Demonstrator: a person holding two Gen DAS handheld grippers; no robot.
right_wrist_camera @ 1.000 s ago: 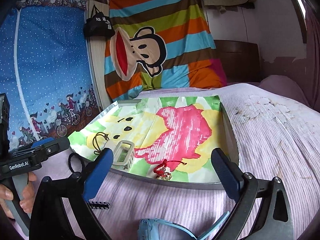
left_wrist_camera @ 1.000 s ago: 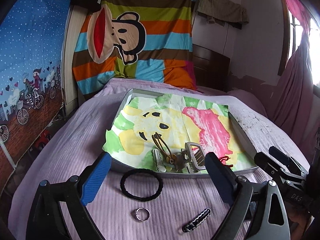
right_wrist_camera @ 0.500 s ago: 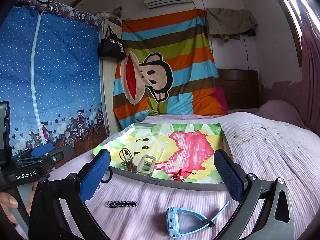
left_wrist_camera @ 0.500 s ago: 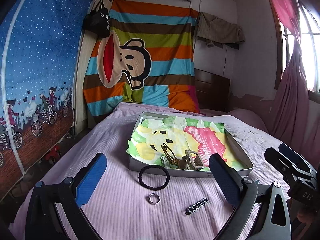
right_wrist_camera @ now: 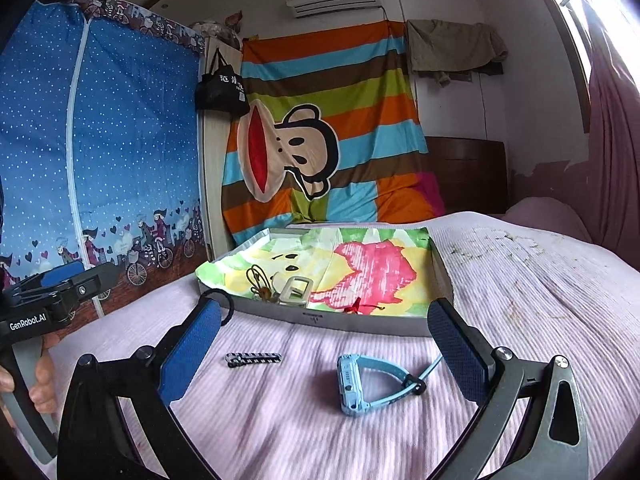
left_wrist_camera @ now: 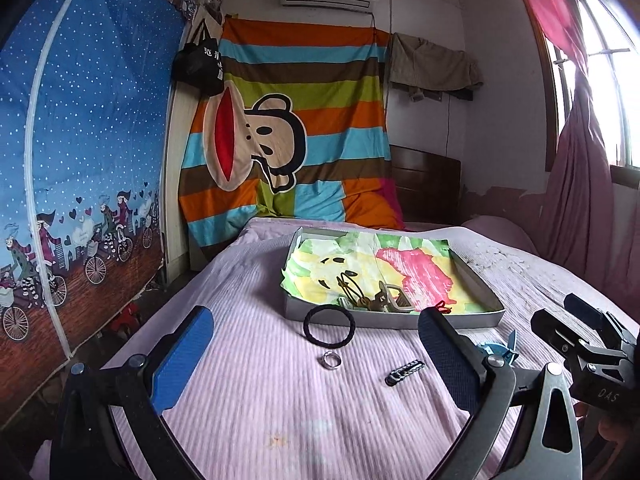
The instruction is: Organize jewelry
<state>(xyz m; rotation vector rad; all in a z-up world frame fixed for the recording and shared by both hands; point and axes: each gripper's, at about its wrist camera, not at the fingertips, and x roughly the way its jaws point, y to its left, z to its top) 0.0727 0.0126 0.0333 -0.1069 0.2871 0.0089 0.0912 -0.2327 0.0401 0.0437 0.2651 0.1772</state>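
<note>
Bed [left_wrist_camera: 256, 408] covered with a ribbed pale pink spread, serving as the work surface. Lying directly on the spread: a shallow grey tray [left_wrist_camera: 400, 319] lined with a painted yellow, green and pink sheet, set toward the far middle of the bed; a black hair tie [left_wrist_camera: 329, 326] just in front of the tray's near wall; a small silver ring [left_wrist_camera: 331, 360] nearer the camera than the hair tie; a short black-and-white braided piece [left_wrist_camera: 404, 371] to the right of the ring; a light blue wristwatch [right_wrist_camera: 362, 382] with its strap open, right of the braided piece and apart from it.
</note>
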